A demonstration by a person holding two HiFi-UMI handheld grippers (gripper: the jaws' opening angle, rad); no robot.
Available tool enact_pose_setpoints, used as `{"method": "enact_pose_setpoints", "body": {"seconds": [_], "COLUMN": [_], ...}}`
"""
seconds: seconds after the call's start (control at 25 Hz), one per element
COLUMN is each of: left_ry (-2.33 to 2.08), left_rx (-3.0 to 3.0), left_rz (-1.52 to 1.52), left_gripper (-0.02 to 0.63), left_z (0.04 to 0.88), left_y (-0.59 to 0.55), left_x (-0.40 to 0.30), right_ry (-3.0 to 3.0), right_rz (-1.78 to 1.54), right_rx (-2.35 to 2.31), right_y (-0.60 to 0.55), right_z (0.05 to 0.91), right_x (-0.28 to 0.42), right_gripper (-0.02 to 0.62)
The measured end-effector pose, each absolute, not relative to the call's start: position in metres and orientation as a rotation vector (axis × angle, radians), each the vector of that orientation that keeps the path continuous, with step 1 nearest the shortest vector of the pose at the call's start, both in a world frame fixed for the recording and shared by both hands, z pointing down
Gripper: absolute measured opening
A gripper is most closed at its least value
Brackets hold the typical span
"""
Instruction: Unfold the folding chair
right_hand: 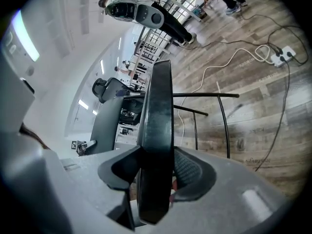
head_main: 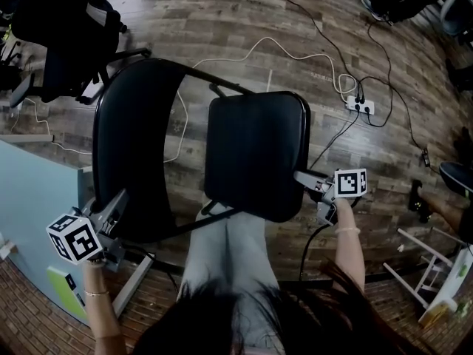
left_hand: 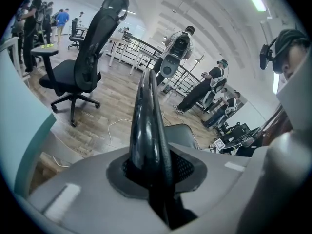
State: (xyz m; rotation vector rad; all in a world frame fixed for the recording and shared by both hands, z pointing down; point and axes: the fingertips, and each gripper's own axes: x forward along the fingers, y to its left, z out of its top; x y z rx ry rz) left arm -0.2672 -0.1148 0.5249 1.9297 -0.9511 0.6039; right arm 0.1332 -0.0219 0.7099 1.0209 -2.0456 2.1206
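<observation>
**Q:** Where does the folding chair [head_main: 126,124] stand, and which way does it point?

**A:** It stands on the wooden floor [head_main: 222,21], to the left of the power strip [head_main: 361,106] in the head view. Its seat [head_main: 255,154] is the part nearer the strip. Its backrest [left_hand: 146,126] is on the side away from the strip. The seat's long axis runs away from the person, up the head view, and its broad face is turned toward the head camera. The backrest's long axis runs about parallel to it. Floor shows between the two panels.

**Q:** How is the left gripper [head_main: 114,204] set?

**A:** It is far to the left of the strip and lower in the head view, at the backrest's near corner. The left gripper view shows it pinching the backrest's glossy black edge, which rises straight up out of its jaws.

**Q:** And the right gripper [head_main: 307,180]?

**A:** It sits below and just left of the strip, at the seat's right edge. The right gripper view shows the seat edge-on and upright between its jaws. The jaws are spread around that edge, and a slim gap shows beside it.
</observation>
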Motion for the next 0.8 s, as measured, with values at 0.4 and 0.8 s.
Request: {"method": "enact_pose_setpoints", "body": {"seconds": [0.4, 0.8], "left_ry": [-0.952, -0.922], "left_rx": [1.916, 1.923], "left_rz": [0.608, 0.600], "left_gripper": [0.083, 0.081], "left_z": [0.530, 0.539], "left_y": [-0.113, -0.108], "left_x": [-0.254, -0.239], "right_ry": [-2.058, -2.036], "right_rz": [2.085, 2.061], "right_rx": [1.022, 1.070], "right_y": [-0.016, -0.006], "right_z": [0.728, 0.748], "right_x": [0.160, 0.192], "right_gripper": [0.196, 0.206]}}
